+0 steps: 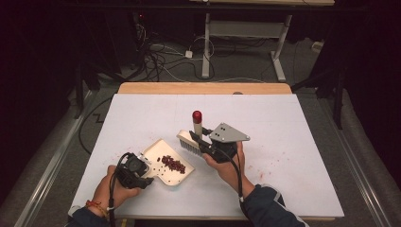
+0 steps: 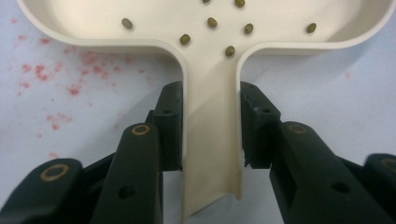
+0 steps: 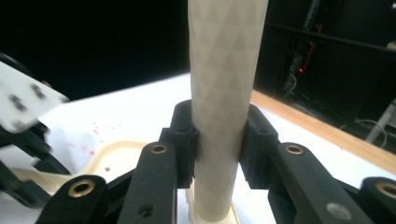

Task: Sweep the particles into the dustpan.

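Note:
A cream dustpan lies flat on the white table, left of centre, with a small heap of dark red beans in it. My left gripper is shut on the pan's handle, one jaw pressing on each side. Several loose beans lie in the pan's tray just ahead. My right gripper is shut on the pale, patterned handle of a hand brush. The brush stands upright with its red cap on top and its bristle head at the pan's far edge.
Red specks and stains dot the table right of the brush and beside the pan handle. A wooden strip runs along the table's far edge. Beyond it, cables and a white desk frame stand on the floor.

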Demonstrator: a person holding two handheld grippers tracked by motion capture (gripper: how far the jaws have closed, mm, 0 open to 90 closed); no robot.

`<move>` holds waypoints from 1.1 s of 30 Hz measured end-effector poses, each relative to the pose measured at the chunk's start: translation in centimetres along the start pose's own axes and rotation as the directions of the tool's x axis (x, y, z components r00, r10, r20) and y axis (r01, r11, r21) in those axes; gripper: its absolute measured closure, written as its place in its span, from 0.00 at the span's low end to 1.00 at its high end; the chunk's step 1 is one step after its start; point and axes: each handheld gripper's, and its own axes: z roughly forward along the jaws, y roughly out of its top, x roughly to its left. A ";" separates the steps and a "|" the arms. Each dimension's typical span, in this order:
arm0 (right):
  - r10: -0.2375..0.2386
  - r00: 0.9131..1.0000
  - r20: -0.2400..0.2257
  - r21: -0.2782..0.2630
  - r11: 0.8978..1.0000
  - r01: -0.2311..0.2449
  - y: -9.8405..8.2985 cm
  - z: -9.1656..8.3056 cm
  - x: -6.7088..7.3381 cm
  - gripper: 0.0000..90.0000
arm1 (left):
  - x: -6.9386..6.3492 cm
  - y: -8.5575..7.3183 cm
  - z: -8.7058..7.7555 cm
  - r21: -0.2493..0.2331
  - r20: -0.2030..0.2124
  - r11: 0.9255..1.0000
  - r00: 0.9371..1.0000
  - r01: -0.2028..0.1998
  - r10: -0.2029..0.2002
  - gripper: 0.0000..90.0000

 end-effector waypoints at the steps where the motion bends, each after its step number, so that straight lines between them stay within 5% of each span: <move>1: 0.004 1.000 -0.004 0.006 1.000 -0.004 -0.2 0.1 -0.2 0.78 | 0.1 -0.1 0.0 -0.002 0.000 1.000 1.000 0.005 -0.005 0.71; 12: 0.038 0.999 -0.026 0.029 0.999 -0.038 0.1 -2.9 -3.2 0.78 | 0.7 -0.4 0.0 -0.026 -0.011 0.999 1.000 0.029 -0.029 0.71; 19: 0.043 0.999 0.008 0.036 0.998 -0.043 -0.1 -7.3 -5.8 0.78 | 0.9 -0.4 0.0 -0.039 -0.021 0.998 0.999 0.039 -0.040 0.71; 33: 0.044 0.998 0.043 0.084 0.995 -0.047 -1.5 -12.4 -7.5 0.78 | 1.1 -0.3 0.2 -0.048 -0.033 0.998 0.998 0.050 -0.051 0.71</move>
